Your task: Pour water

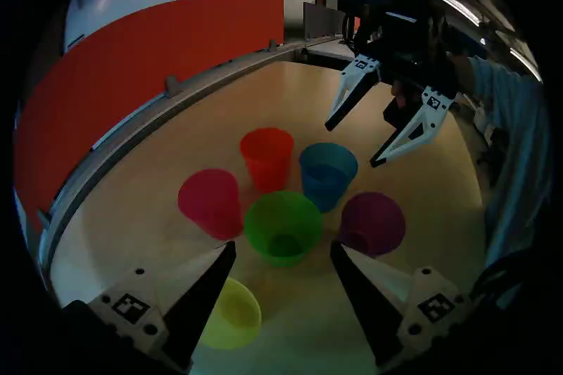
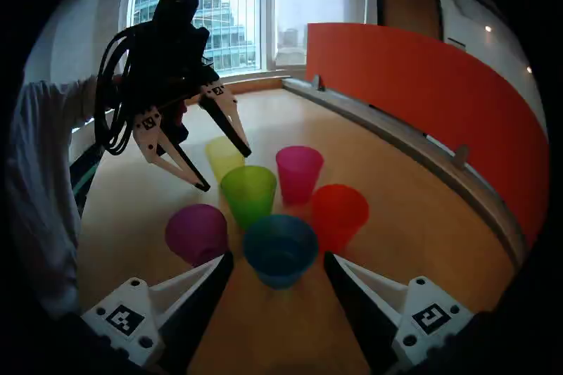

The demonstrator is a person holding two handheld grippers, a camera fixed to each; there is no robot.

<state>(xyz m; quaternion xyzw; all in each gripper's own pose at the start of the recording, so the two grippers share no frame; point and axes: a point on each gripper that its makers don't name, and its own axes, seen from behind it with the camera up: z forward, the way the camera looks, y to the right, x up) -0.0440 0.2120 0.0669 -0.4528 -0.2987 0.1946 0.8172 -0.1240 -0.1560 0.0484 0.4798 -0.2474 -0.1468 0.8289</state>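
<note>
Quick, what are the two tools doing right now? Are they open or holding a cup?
Left tool: open, holding nothing.
Right tool: open, holding nothing.

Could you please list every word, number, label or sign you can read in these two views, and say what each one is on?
No words, numbers or brand names can be read.
On the fingers of the left gripper and the right gripper: black-and-white square markers, which are coded patterns, not text.
On the green cup and the other coloured cups beside it: no print or label shows.
</note>
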